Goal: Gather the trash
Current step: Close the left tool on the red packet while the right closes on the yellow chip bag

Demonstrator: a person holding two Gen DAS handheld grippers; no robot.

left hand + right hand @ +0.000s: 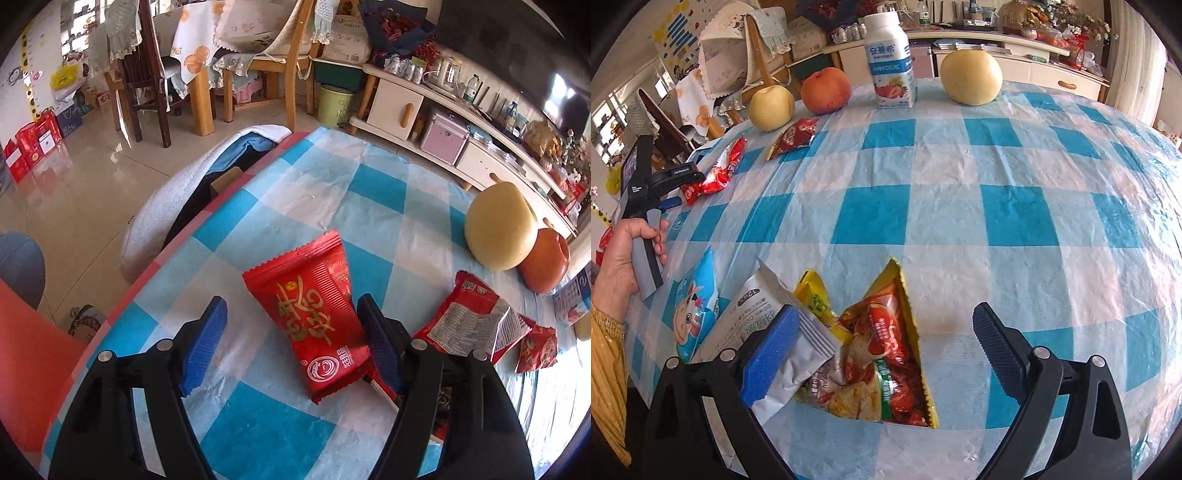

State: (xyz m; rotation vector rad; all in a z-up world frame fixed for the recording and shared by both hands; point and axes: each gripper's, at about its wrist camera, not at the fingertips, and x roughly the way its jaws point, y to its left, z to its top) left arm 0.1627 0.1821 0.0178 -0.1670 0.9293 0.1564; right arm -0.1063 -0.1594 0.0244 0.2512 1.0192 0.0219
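Jaws wide around red wrapper [317, 314].

From each gripper we look low and close across the checked table [373, 184]; both views share the pear [500, 225] at two o'clock, at eleven in the right view.

Count on table: 2 pears [771, 107] [971, 76], 1 peach [826, 90], 1 yogurt bottle [892, 55]. Wrappers: 3 red far left [721, 170] [793, 138] [317, 316], 4 near [696, 308] [775, 332] [817, 304] [886, 354].
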